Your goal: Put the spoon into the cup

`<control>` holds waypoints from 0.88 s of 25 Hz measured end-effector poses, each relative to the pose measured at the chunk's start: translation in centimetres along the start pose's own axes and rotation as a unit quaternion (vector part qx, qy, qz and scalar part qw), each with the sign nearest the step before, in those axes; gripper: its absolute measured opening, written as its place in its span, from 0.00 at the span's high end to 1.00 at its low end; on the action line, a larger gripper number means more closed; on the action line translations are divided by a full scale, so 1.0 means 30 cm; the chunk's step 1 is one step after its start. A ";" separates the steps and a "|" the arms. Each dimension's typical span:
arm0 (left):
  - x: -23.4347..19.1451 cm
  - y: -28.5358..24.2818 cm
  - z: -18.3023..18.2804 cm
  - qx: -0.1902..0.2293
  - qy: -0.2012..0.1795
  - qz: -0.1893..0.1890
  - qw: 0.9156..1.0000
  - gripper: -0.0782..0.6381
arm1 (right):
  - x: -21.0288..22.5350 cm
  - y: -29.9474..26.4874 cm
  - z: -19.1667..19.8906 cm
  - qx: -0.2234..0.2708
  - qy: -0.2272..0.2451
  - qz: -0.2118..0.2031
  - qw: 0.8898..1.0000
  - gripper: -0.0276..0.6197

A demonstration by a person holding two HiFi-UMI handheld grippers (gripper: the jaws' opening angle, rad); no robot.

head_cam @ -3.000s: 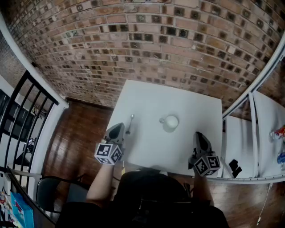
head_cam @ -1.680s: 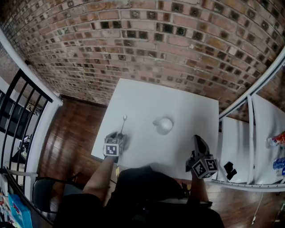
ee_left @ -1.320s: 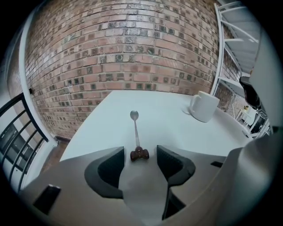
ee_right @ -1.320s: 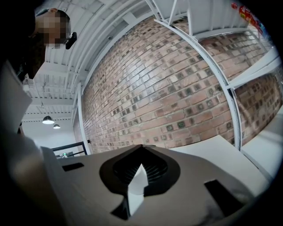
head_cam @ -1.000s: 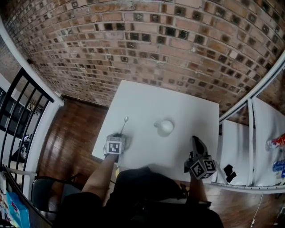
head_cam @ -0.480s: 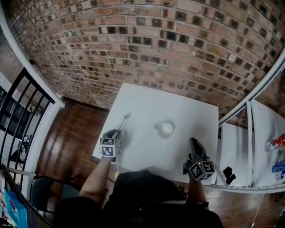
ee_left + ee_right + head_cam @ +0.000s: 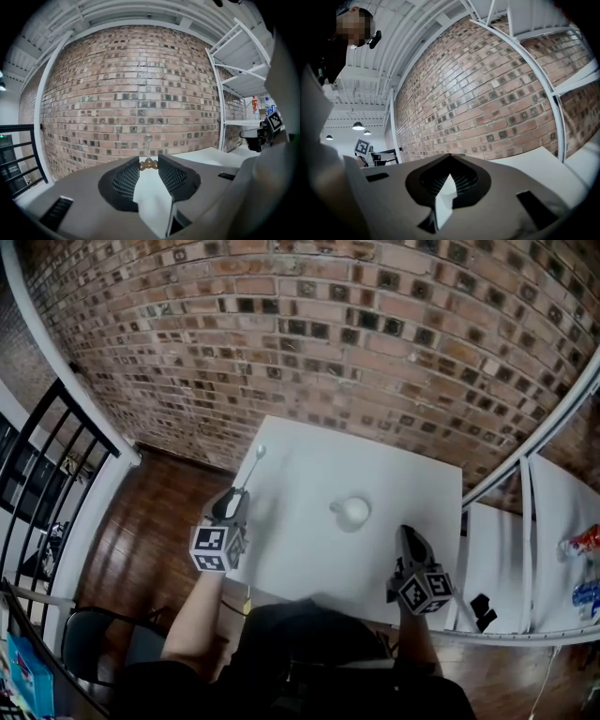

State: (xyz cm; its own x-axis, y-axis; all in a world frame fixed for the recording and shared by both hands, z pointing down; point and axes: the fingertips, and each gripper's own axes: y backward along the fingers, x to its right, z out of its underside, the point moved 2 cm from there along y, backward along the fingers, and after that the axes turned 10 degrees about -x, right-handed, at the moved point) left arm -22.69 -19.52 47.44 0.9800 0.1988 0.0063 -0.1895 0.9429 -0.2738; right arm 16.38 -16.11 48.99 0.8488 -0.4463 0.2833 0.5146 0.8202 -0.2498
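Note:
The spoon (image 7: 251,468) is off the white table (image 7: 394,465), its handle pinched in my left gripper (image 7: 237,496) and its bowl pointing toward the brick wall. In the left gripper view its golden beaded handle end (image 7: 149,164) sits between the fingertips, and the bowl (image 7: 148,138) shows ahead of my left gripper (image 7: 149,165). The white cup (image 7: 354,512) stands at the table's middle, to the right of the spoon. My right gripper (image 7: 406,536) hovers at the table's near right edge, shut and empty, its jaw tips meeting in the right gripper view, where I see my right gripper (image 7: 450,155).
A brick wall (image 7: 309,343) stands behind the table. White shelving (image 7: 525,531) with small items lies to the right. A black railing (image 7: 47,474) and wooden floor (image 7: 159,521) lie to the left. A dark chair (image 7: 103,648) is at the lower left.
My left gripper has risen from the table with the spoon and levelled out, carrying it toward the wall. The cup and my right gripper have stayed put.

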 end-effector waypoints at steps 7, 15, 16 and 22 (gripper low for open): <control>0.084 0.001 -0.046 0.019 -0.003 0.040 0.999 0.72 | 0.025 0.005 -0.002 -0.023 0.002 0.040 0.999 0.95; 0.309 -0.047 -0.051 0.010 -0.034 0.132 0.991 0.72 | 0.046 0.056 0.016 -0.023 -0.003 0.058 0.998 0.95; 0.343 -0.055 -0.043 0.008 -0.044 0.148 0.988 0.72 | 0.050 0.064 0.018 -0.023 -0.004 0.061 0.998 0.95; 0.525 -0.098 0.010 -0.020 -0.093 0.222 0.970 0.72 | 0.073 0.114 0.039 -0.018 -0.016 0.075 0.997 0.95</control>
State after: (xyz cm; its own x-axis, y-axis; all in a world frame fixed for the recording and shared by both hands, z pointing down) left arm -6.72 -19.09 48.64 0.7736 0.6315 0.0522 -0.5845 0.7430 -0.3260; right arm 19.85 -13.85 49.83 0.9124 -0.3084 0.2690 0.3874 0.8629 -0.3246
